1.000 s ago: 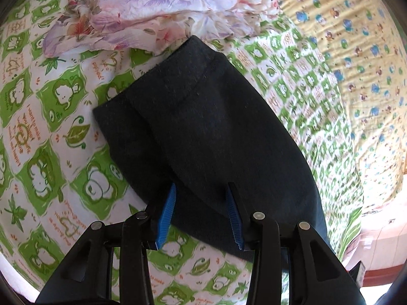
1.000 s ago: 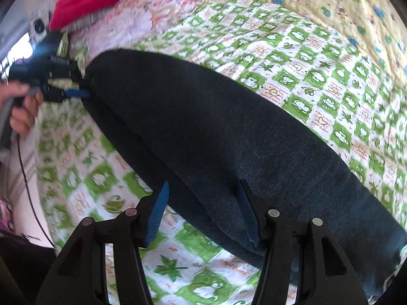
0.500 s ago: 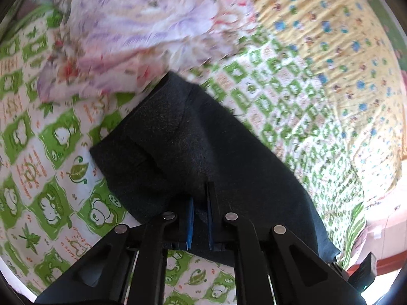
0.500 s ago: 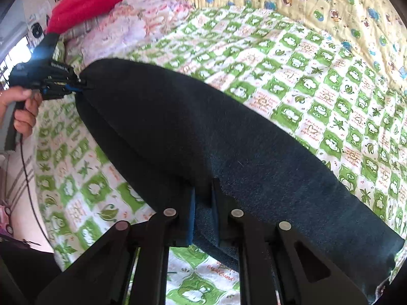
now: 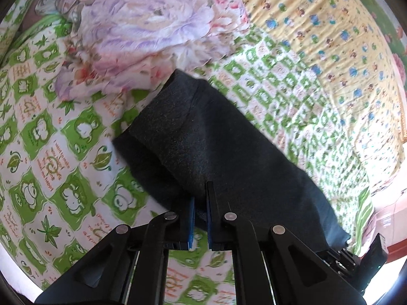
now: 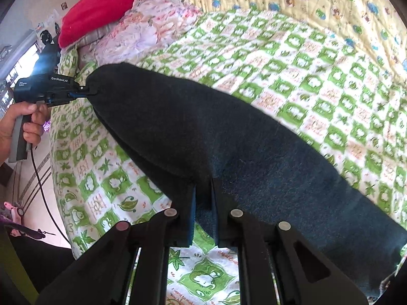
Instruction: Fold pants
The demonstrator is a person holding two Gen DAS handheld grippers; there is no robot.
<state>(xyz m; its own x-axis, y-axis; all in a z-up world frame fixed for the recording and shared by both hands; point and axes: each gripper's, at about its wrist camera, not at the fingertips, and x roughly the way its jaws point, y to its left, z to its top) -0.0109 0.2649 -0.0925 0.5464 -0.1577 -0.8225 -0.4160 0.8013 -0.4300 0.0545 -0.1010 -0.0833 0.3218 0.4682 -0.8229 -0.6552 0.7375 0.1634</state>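
**Spotter:** Green-and-white frog-print bedspread [image 5: 63, 167] fills both views. Where are the pants?

**Me:** Dark pants [image 5: 216, 152] lie lengthwise across the bed, already doubled leg on leg by the look of it. On the left wrist view they run from 12 o'clock down to 4. My left tool [image 5: 199, 218] is pressed together, pinching the near edge of the cloth. My right tool [image 6: 203, 211] is likewise squeezed down on the near edge further along the same side.

**Spotter:** How will the fabric behave?

**Me:** Soft and matte, fleece-like, I'd judge; light enough, no stiffness, so it'll sag between my two grips. Not slippery, so the pinches should hold. Edge grips like these suit it best: catch both layers or the lower leg trails behind.

**Spotter:** Room to move?

**Me:** Open bedspread at 9 o'clock on the left view, more at 1 o'clock on the right view. Crowding: a floral quilt [image 5: 142, 33] just beyond the far end of the pants at 11 o'clock, a yellow cartoon-print blanket [image 5: 330, 38] at 2, and a red pillow [image 6: 114, 2] further off. The bed's edge sits close behind my left tool, so I'd carry the fold away from it, inward.
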